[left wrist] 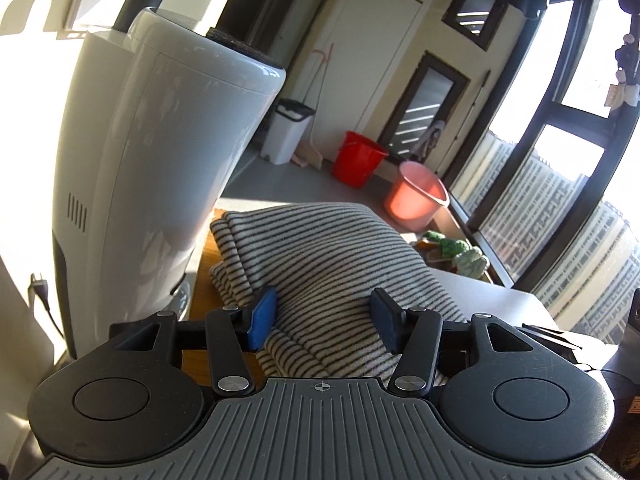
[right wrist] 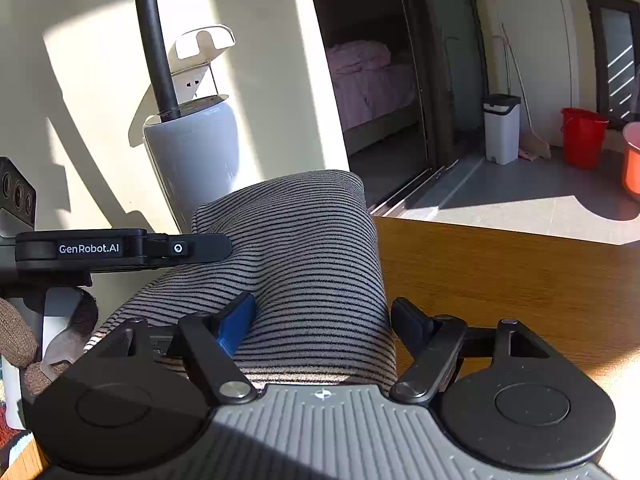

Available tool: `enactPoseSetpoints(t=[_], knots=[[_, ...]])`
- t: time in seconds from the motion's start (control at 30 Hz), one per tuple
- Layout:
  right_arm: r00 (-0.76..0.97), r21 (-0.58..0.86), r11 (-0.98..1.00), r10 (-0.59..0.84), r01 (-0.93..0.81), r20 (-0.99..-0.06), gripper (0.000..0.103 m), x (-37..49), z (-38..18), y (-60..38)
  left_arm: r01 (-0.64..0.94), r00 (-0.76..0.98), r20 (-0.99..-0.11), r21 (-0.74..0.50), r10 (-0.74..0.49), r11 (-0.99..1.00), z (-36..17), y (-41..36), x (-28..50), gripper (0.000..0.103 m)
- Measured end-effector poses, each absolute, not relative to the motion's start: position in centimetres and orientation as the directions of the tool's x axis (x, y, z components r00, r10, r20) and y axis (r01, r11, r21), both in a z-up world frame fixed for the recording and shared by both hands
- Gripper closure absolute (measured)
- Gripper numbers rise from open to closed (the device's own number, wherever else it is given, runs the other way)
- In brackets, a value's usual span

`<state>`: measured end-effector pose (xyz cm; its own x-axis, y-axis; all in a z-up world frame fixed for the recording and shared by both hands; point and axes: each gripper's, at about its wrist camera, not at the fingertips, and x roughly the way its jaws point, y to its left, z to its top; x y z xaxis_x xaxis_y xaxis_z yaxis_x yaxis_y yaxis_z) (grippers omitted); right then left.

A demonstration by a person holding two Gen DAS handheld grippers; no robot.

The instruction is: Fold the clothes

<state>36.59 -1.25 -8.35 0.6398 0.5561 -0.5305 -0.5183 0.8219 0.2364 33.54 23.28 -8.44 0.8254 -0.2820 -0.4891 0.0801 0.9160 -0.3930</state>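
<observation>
A cream garment with thin black stripes (left wrist: 320, 248) lies folded in a thick bundle on a wooden table (left wrist: 204, 264). My left gripper (left wrist: 324, 318) is open, its blue pads (left wrist: 262, 318) standing either side of a raised fold of the cloth. In the right wrist view the same striped garment (right wrist: 304, 232) fills the middle, with the table (right wrist: 500, 272) bare to its right. My right gripper (right wrist: 324, 324) is open wide and straddles the near end of the bundle. The left gripper's body (right wrist: 120, 248) shows side-on at the left, over the cloth.
A tall white appliance (left wrist: 160, 160) with a black hose stands close beside the table's left edge. On the floor beyond are a white bin (left wrist: 288, 128), a red bucket (left wrist: 358, 158) and a pink bucket (left wrist: 416, 196). Green knitted items (left wrist: 460, 252) lie near the window.
</observation>
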Motion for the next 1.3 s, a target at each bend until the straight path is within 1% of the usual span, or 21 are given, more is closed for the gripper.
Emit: enactPoseSetpoints(t=[0.03,0.07,0.13,0.23,0.3,0.37,0.43,0.5,0.57,0.63,0.67,0.73,0.83,0.87,0.9,0.97,1.0,1.07,1.23,1.3], knots=[[0.651,0.223,0.828,0.547,-0.515,-0.526,0.011,36.6,-8.6,-1.3,0.074,0.826,-0.493,-0.387,-0.274,0.919,-8.4,23.1,33.5,0.045],[0.655,0.226,0.83,0.544,-0.509,-0.524,0.008,36.8,-8.8,-1.4,0.069,0.826,-0.496,-0.384,-0.269,0.921,-8.3,23.0,33.5,0.045],[0.649,0.268,0.829,0.554,-0.491,-0.522,0.007,37.0,-9.1,-2.0,0.062,0.825,-0.502,-0.376,-0.26,0.925,-8.2,22.9,33.4,0.045],[0.675,0.282,0.833,0.551,-0.476,-0.49,0.005,35.9,-9.1,-2.6,0.043,0.831,-0.507,-0.351,-0.229,0.935,-7.9,22.3,33.1,0.044],[0.689,0.265,0.832,0.553,-0.487,-0.468,0.005,34.2,-9.0,-3.2,0.024,0.84,-0.504,-0.335,-0.2,0.942,-7.5,21.8,32.6,0.044],[0.702,0.236,0.829,0.556,-0.507,-0.446,0.0,32.2,-8.8,-3.8,0.003,0.849,-0.499,-0.321,-0.172,0.947,-7.1,21.4,32.0,0.044],[0.711,0.211,0.828,0.556,-0.52,-0.429,0.0,30.2,-8.7,-4.5,-0.024,0.855,-0.5,-0.306,-0.139,0.952,-6.6,21.0,30.9,0.042],[0.718,0.202,0.837,0.541,-0.508,-0.438,0.0,28.7,-8.8,-5.5,-0.038,0.863,-0.492,-0.296,-0.119,0.954,-6.0,20.3,28.9,0.038],[0.728,0.213,0.855,0.516,-0.474,-0.451,0.0,27.5,-8.8,-6.6,-0.071,0.868,-0.491,-0.278,-0.078,0.958,-5.8,19.2,26.3,0.021],[0.729,0.221,0.869,0.493,-0.443,-0.475,0.0,26.6,-8.9,-7.5,-0.101,0.865,-0.499,-0.268,-0.048,0.958,-6.0,18.0,23.6,0.015],[0.728,0.211,0.876,0.479,-0.434,-0.49,0.0,26.2,-9.0,-7.7,-0.108,0.858,-0.511,-0.27,-0.047,0.957,-6.4,17.4,22.3,0.013],[0.726,0.192,0.889,0.451,-0.415,-0.519,0.0,25.3,-9.1,-8.0,-0.124,0.843,-0.535,-0.275,-0.045,0.953,-7.2,16.2,19.6,0.007],[0.72,0.163,0.908,0.408,-0.387,-0.561,0.0,23.9,-9.2,-8.5,-0.155,0.806,-0.59,-0.278,-0.041,0.948,-9.0,14.7,16.5,0.004],[0.714,0.15,0.913,0.393,-0.38,-0.579,0.0,23.6,-9.3,-8.6,-0.158,0.806,-0.591,-0.265,-0.03,0.951,-9.3,14.2,15.8,0.003],[0.705,0.132,0.918,0.375,-0.375,-0.602,0.0,23.4,-9.5,-8.5,-0.165,0.804,-0.594,-0.241,-0.011,0.957,-9.4,13.7,15.2,0.001],[0.692,0.091,0.928,0.332,-0.361,-0.641,0.0,23.1,-9.8,-8.5,-0.177,0.793,-0.608,-0.204,0.017,0.963,-9.5,12.9,14.4,0.0],[0.694,0.069,0.933,0.31,-0.353,-0.65,0.0,23.0,-9.9,-8.3,-0.179,0.788,-0.616,-0.201,0.018,0.963,-9.5,12.7,14.3,0.0],[0.693,0.011,0.936,0.27,-0.353,-0.668,0.0,22.8,-10.1,-8.0,-0.204,0.775,-0.63,-0.159,0.06,0.966,-9.6,12.0,13.9,0.0],[0.691,0.007,0.935,0.266,-0.354,-0.672,0.0,22.6,-10.2,-8.4,-0.267,0.73,-0.661,-0.045,0.172,0.963,-9.7,10.3,13.4,0.0],[0.694,0.004,0.937,0.261,-0.348,-0.671,0.0,22.6,-10.2,-8.4,-0.273,0.716,-0.67,-0.011,0.196,0.962,-9.9,10.0,13.8,0.0]])
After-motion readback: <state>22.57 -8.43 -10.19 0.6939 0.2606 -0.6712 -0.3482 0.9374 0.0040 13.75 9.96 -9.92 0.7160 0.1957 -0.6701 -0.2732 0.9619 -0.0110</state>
